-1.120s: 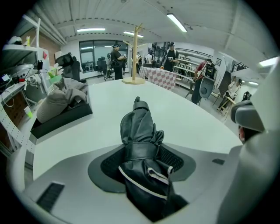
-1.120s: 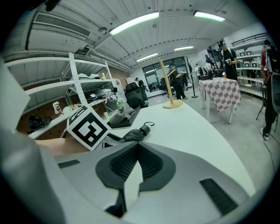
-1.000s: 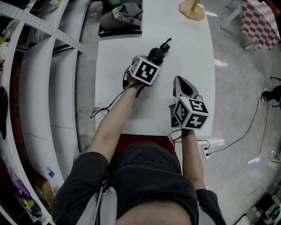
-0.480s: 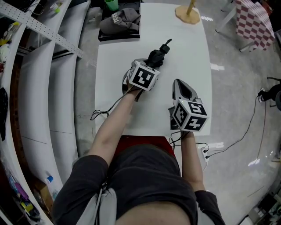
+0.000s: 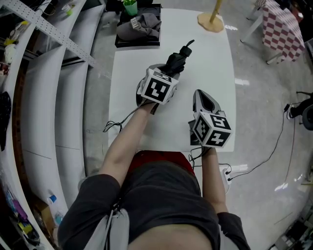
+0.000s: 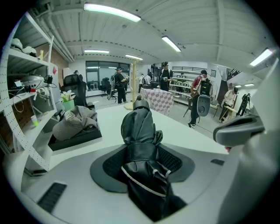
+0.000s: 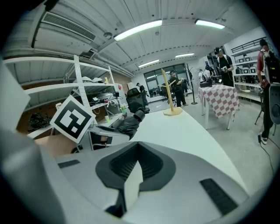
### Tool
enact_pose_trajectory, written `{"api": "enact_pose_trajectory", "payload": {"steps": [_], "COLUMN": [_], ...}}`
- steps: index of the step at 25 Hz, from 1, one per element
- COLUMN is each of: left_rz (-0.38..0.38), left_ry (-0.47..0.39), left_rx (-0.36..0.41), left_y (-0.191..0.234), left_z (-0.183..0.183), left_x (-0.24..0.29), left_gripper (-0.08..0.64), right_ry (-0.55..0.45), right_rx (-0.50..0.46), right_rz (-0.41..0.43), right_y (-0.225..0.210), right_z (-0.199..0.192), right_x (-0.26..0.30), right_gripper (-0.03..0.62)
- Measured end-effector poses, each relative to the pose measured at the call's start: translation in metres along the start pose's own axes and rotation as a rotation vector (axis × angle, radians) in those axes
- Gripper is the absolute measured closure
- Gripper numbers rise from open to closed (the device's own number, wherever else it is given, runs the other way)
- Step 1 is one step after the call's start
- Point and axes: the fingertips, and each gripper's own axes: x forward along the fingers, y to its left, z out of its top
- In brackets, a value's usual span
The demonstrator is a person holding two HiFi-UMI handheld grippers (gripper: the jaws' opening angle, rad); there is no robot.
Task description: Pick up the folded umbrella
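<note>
The left gripper [image 5: 167, 74] has just been closing its jaws, and they now clamp the folded umbrella [image 6: 139, 131], which is held over the white table [image 5: 212, 58]. The right gripper [image 5: 202, 96], jaws together and empty, sits beside it, over the table's near right part.

Worktop [image 5: 210, 63]: far-right part bare, open passage. Folded umbrella [image 5: 177, 57] over middle, tip toward far edge. Far-left corner blocked: black tray [image 5: 146, 43] holding grey cap [image 5: 144, 24], green cup [image 5: 130, 7] behind. Far edge: wooden stand base [image 5: 211, 22] with upright pole. Left side hemmed by white shelving [image 5: 49, 97]. Right side open floor; checkered table [image 5: 283, 24] well apart. Cable [image 5: 113, 123] trails off near-left edge.
</note>
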Motion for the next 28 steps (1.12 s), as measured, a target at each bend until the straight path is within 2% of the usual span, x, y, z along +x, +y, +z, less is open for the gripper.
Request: {"api": "enact_pose_trajectory", "payload": {"steps": [8, 28], "left_rz": [0.024, 0.02], "left_ry": [-0.126, -0.308], "left_rx": [-0.045, -0.079], "left_y": [0.01, 0.025], "left_z": [0.023, 0.053], "left_x": [-0.034, -0.115], "left_gripper": [0.353, 0.353], "right_ry": [-0.029, -0.121], "right_rx": [-0.017, -0.078], "right_rz": [0.012, 0.067], "right_y": [0.012, 0.063], "right_z": [0.013, 0.05], "right_x": [-0.002, -0.012], "right_gripper": [0.574, 0.574]}}
